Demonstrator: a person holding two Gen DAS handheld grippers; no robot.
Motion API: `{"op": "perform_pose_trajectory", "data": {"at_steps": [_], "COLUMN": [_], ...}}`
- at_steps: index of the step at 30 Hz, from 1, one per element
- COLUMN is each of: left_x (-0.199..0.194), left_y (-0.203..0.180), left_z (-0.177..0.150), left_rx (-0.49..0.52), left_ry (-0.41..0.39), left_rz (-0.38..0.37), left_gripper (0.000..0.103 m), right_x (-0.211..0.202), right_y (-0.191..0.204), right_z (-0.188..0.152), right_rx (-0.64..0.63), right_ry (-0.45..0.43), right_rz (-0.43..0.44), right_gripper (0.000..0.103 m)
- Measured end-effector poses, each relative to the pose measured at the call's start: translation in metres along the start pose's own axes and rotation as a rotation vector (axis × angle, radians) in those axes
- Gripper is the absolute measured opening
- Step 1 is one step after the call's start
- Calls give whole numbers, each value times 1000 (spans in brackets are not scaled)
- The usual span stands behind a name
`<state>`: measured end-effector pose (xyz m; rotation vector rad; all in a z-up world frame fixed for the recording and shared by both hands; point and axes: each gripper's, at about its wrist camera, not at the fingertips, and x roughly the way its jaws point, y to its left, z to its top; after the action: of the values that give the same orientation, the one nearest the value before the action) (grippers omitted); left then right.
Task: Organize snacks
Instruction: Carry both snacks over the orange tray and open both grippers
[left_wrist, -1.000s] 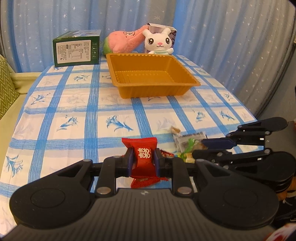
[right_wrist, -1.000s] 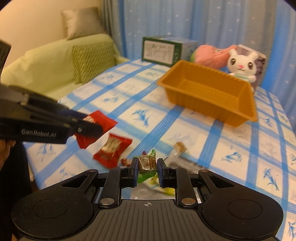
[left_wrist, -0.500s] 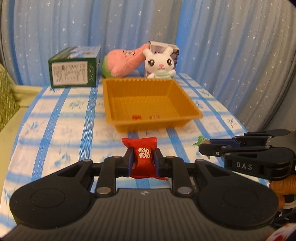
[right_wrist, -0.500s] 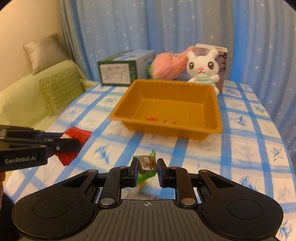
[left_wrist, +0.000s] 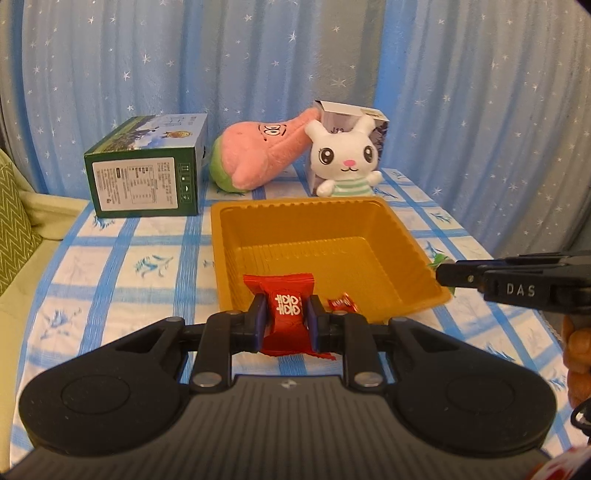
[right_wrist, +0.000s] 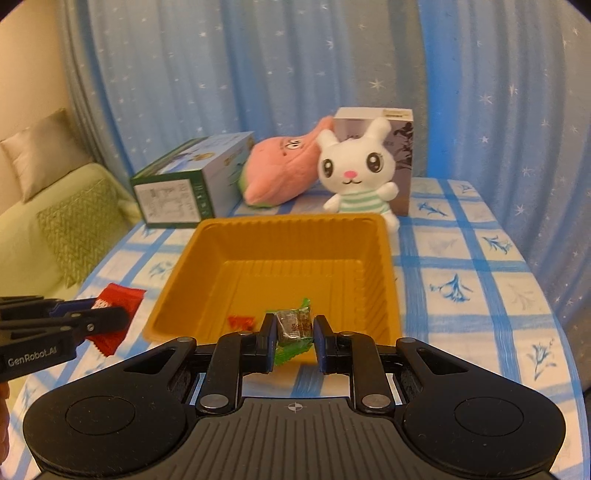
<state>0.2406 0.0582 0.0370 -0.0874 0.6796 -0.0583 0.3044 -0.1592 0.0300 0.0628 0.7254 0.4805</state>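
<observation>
Two candies up in the air: the left hand-held gripper (left_wrist: 285, 320) is clamped on a red foil-wrapped candy (left_wrist: 284, 314) at the near rim of the orange plastic tray (left_wrist: 402, 236). Right hand-held gripper (right_wrist: 294, 334) pinches a green-wrapped candy (right_wrist: 293, 326) over the tray's near edge, small red sweet (right_wrist: 241, 322) lying inside, all on the blue-checked tabletop (right_wrist: 461, 288).

left gripper (left_wrist: 285, 320): lower centre of its own view, jaws clamped on a red wrapper | right gripper (right_wrist: 294, 334): lower centre of its own view, jaws clamped on a green wrapper, tilted downward | fingers of a hand (left_wrist: 578, 360): right edge
</observation>
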Motion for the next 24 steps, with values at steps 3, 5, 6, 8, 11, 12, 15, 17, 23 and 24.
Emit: {"op": "perform_pose_trajectory", "data": {"at_steps": [3, 5, 6, 8, 11, 12, 15, 17, 23, 24], "left_x": [14, 23, 27, 35, 45, 48, 50, 47, 37, 35], "left_y": [2, 3, 2, 2, 4, 5, 9, 12, 21, 22], "left_z": [7, 11, 12, 15, 18, 19, 19, 17, 8, 6], "left_rx": [-8, -14, -15, -18, -26, -29, -41, -37, -62, -66], "left_ry": [6, 11, 14, 19, 14, 11, 13, 10, 19, 19], "left_rz": [-5, -11, -13, -17, -26, -24, -29, -25, -17, -18], "left_gripper": [20, 20, 20, 20, 21, 26, 30, 30, 31, 32], "right_x": [12, 19, 22, 27, 34, 35, 37, 39, 43, 43], "right_y": [-5, -7, -8, -10, -12, -13, -15, -17, -24, -25], "right_z": [10, 15, 18, 21, 24, 25, 24, 23, 19, 20], "right_rx": [17, 27, 33, 40, 50, 55, 62, 65, 88, 91], "right_ry": [1, 4, 5, 8, 13, 16, 20, 23, 42, 44], "right_rz": [-4, -2, -2, -3, -3, -2, -1, 0, -7, -6], "right_gripper": [21, 21, 21, 21, 21, 21, 21, 21, 21, 21]}}
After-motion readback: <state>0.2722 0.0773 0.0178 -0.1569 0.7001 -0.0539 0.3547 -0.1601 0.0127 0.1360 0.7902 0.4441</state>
